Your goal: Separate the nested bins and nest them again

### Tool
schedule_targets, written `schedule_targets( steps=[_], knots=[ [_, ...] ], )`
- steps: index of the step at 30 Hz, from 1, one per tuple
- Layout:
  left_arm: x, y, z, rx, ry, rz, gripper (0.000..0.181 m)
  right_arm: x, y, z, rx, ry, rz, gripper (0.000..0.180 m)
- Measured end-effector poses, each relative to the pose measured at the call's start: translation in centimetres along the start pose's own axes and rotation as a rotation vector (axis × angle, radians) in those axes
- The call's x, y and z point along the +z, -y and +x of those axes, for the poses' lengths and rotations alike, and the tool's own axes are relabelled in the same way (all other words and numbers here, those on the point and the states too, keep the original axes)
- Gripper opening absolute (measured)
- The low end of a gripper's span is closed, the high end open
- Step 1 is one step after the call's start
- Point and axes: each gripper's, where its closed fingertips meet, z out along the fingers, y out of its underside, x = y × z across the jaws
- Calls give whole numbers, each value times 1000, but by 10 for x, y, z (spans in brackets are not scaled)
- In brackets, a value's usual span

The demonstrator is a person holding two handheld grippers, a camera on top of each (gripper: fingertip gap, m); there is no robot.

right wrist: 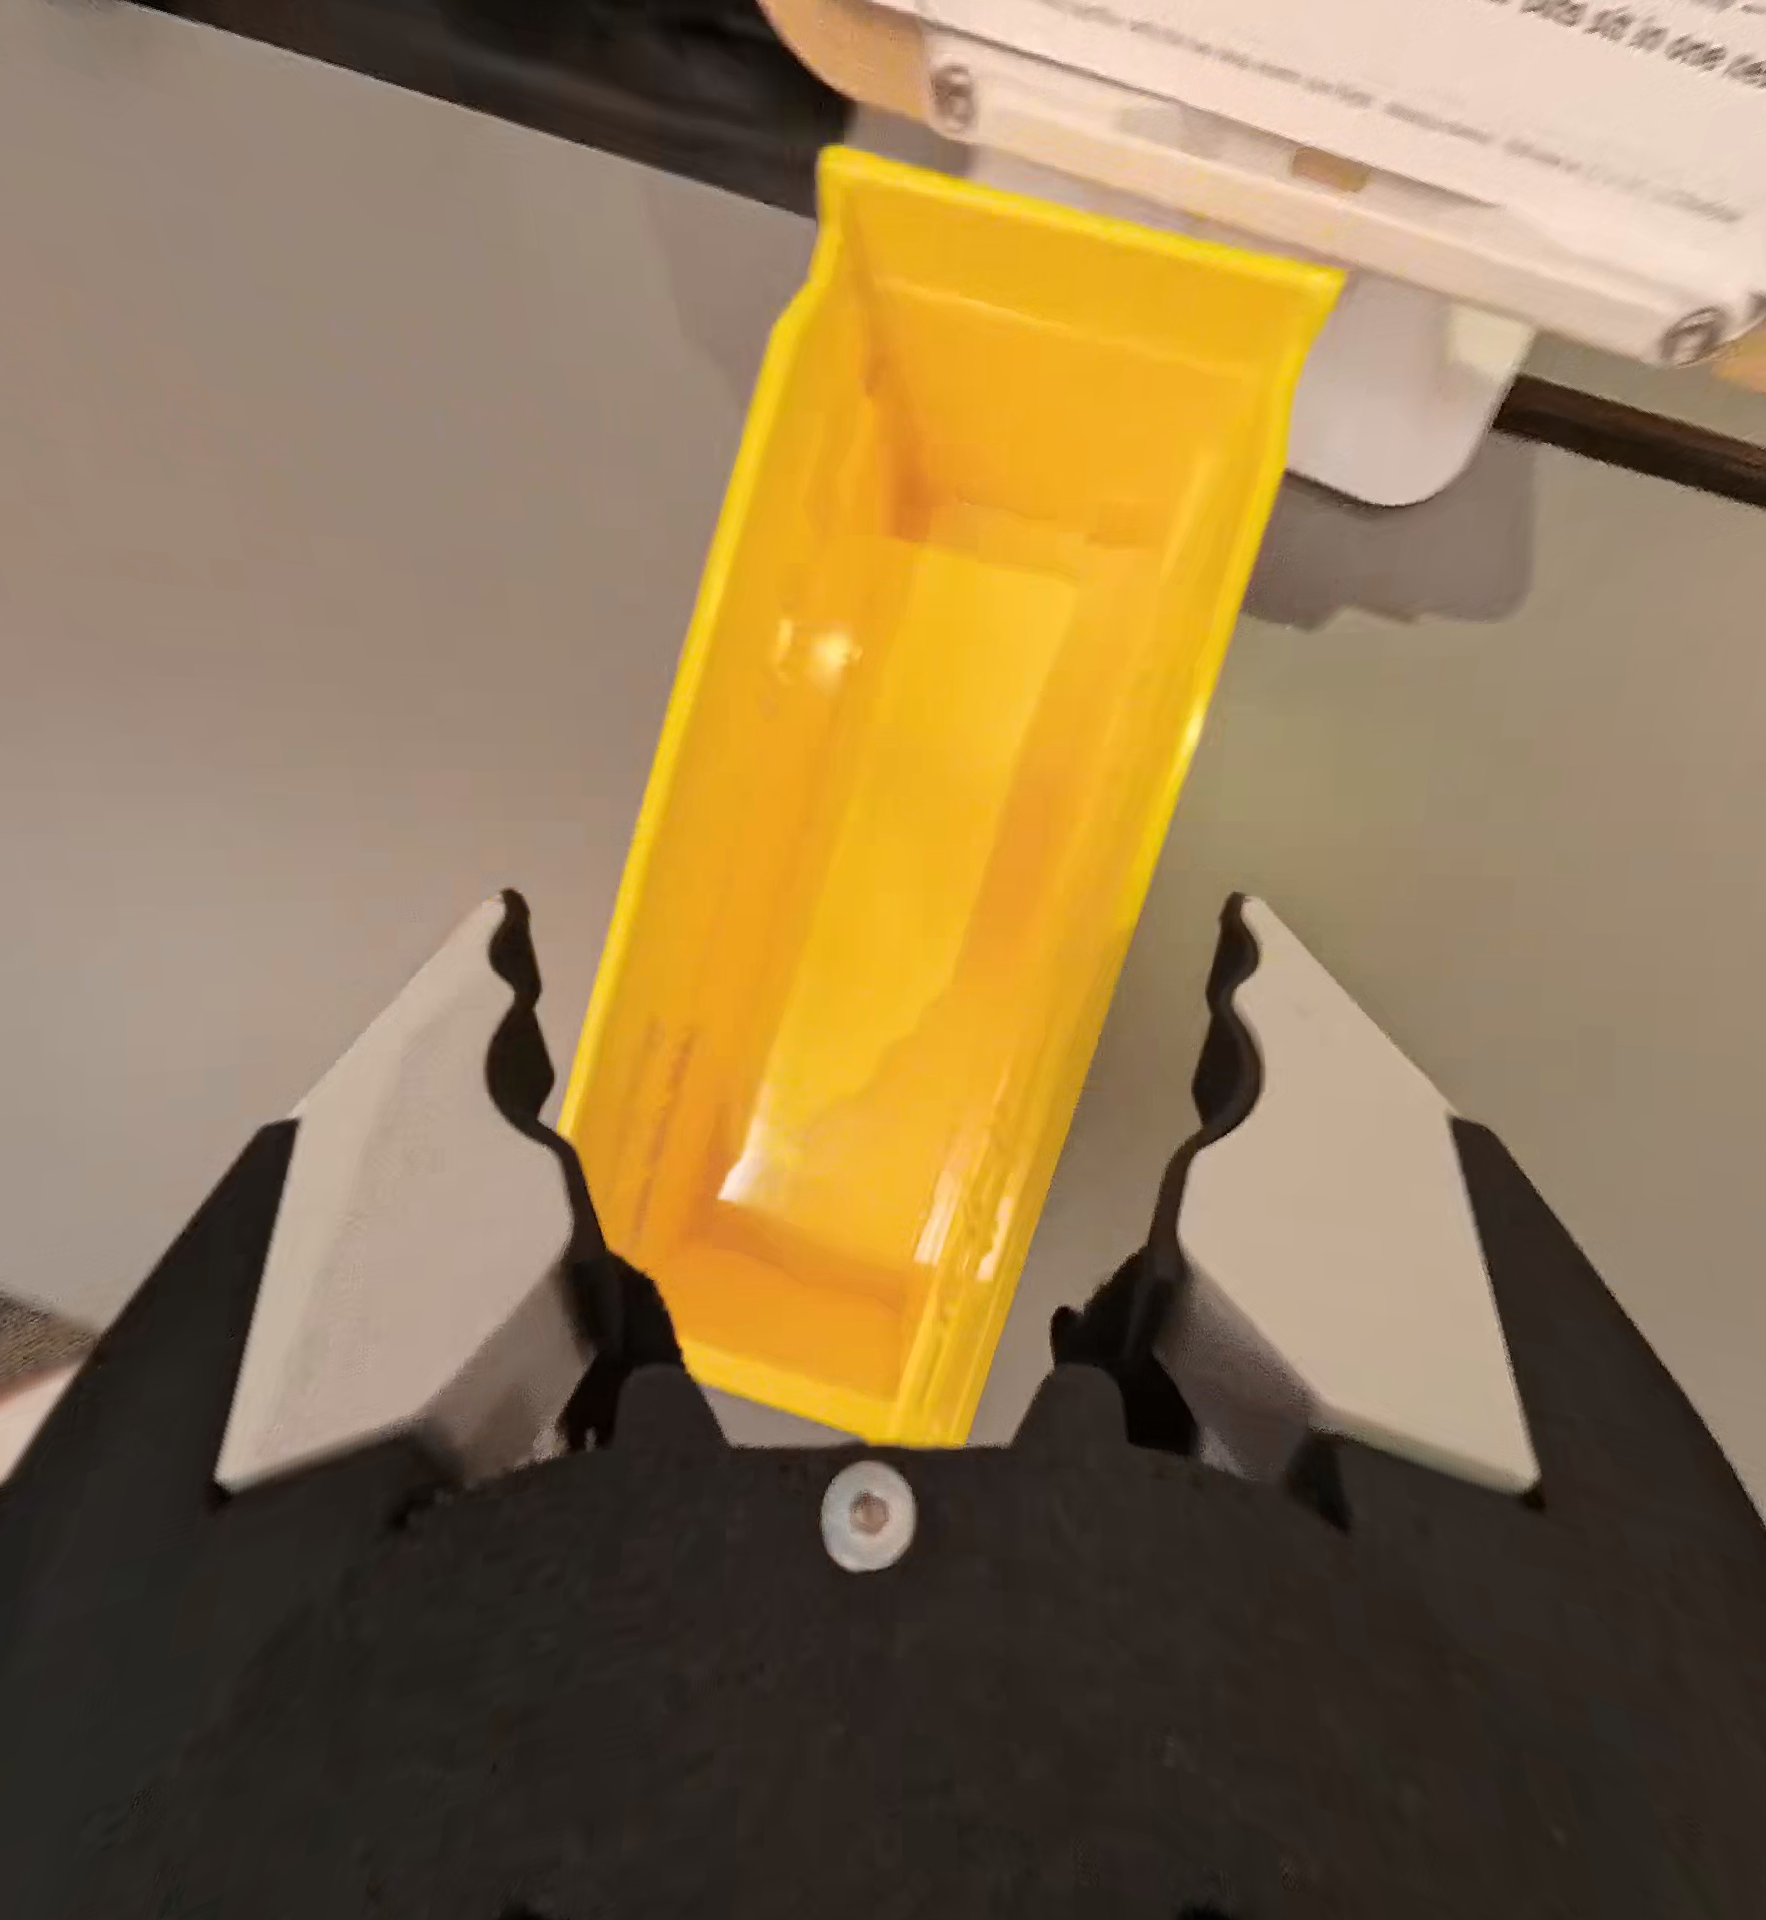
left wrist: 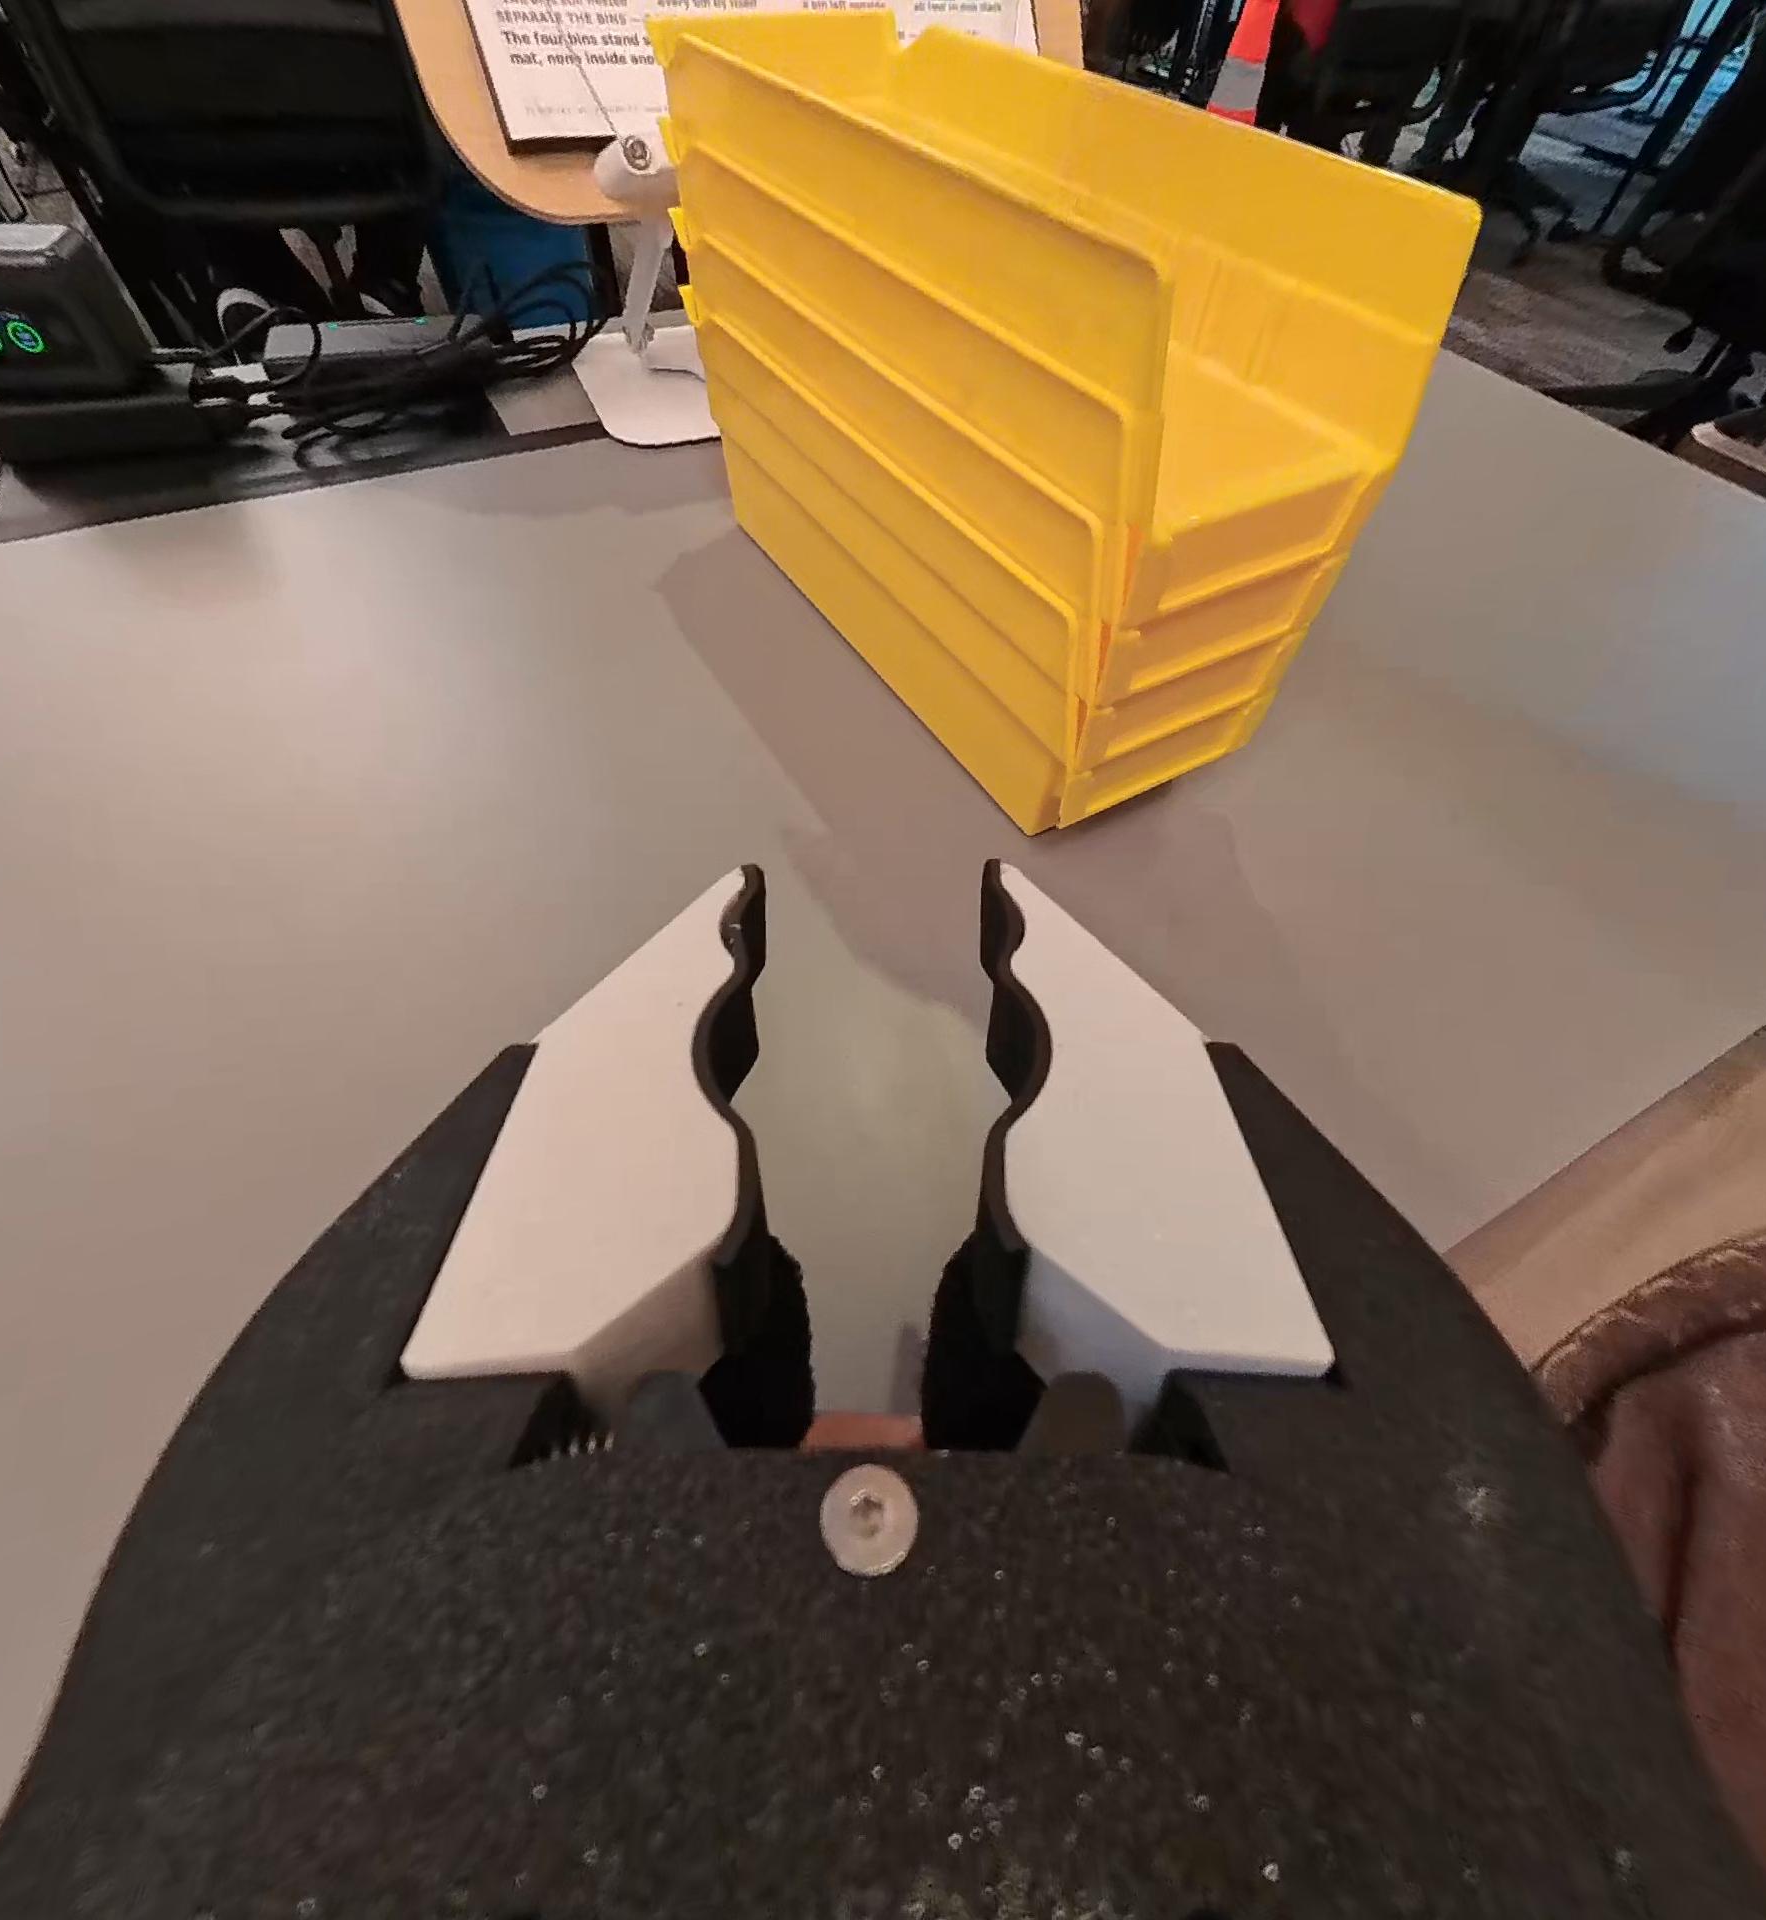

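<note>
We work over a grey table (left wrist: 339, 727) that fills the area ahead of and beneath both grippers. Ahead and to the right of our left gripper (left wrist: 872, 873) stands the yellow stack of nested bins (left wrist: 962, 499), resting on the table, well clear of the fingertips; four stepped rims are visible. Our left gripper hangs with its jaws moderately apart and nothing between them. Our right gripper (right wrist: 874, 904) looks down into the top bin (right wrist: 962, 831), its jaws spread wide on either side of the bin's near end; contact cannot be determined. Beyond the stack stands a sign holder (right wrist: 1378, 343).
</note>
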Motion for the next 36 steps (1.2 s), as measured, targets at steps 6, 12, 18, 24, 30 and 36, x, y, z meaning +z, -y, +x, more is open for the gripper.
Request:
schedule_targets(
  steps=[6, 12, 18, 24, 30, 36],
  knots=[
    [-3, -2, 4, -21, -26, -6, 39, 39, -10, 3, 119, -135, -273, 127],
    [-6, -1, 6, 3, -24, 0, 38, 41, -14, 7, 151, -186, -329, 105],
    [-3, 1, 5, -21, -36, -1, 37, 35, -18, 5, 152, -194, -376, 96],
    [1, 1, 9, -14, -42, -9, 37, 12, -14, 3, 153, -201, -387, 95],
    [-1, 0, 11, 1, -43, -8, 37, -24, -1, 12, 152, -202, -346, 94],
    [1, -2, 5, -31, -41, -13, 37, -84, 22, 16, 181, -180, -224, 96]
  ],
)
